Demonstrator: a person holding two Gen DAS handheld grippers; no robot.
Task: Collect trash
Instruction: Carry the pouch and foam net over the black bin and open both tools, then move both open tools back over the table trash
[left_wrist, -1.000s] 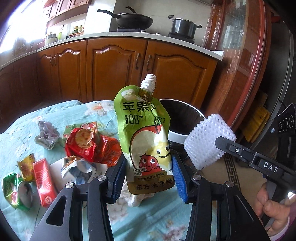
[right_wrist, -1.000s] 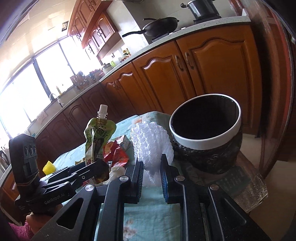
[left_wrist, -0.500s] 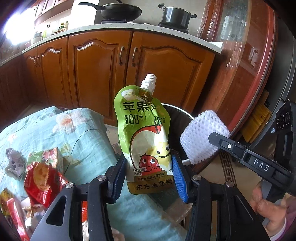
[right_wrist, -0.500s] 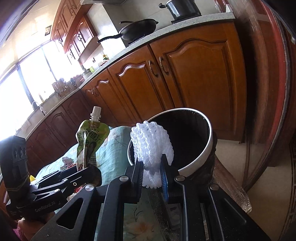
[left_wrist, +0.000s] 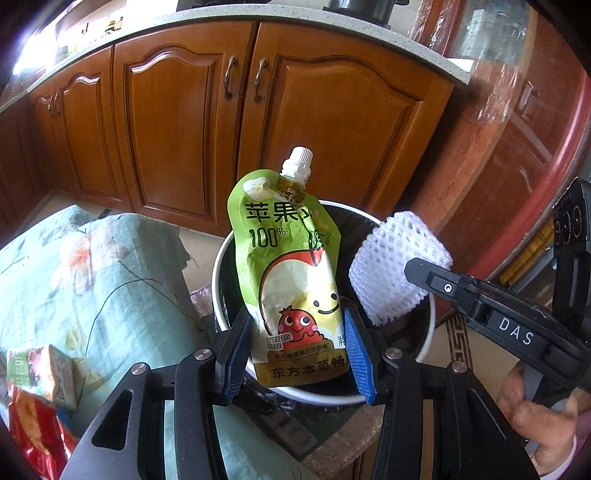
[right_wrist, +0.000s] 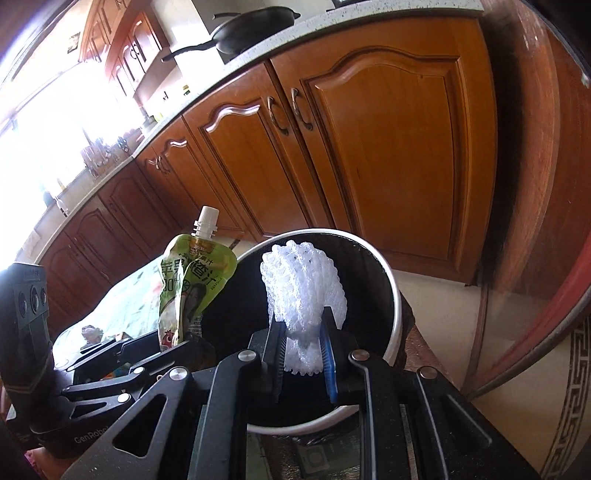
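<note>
Black-lined bin (left_wrist: 424, 347): left gripper (left_wrist: 297, 354) clamps juice pouch (left_wrist: 291, 273), right gripper (right_wrist: 306, 354) clamps foam net (right_wrist: 303, 291) above it.

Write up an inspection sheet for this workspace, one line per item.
Surface: table under a floral cloth.
Job's things: green juice pouch and white foam net, both held over the open bin.
Clutter: crumpled wrappers on the cloth's left part.
Grippers: left gripper shut on the juice pouch; right gripper shut on the foam net.
Cables: nothing seen.
Surroundings: wooden cabinets, a pan on the counter.
</note>
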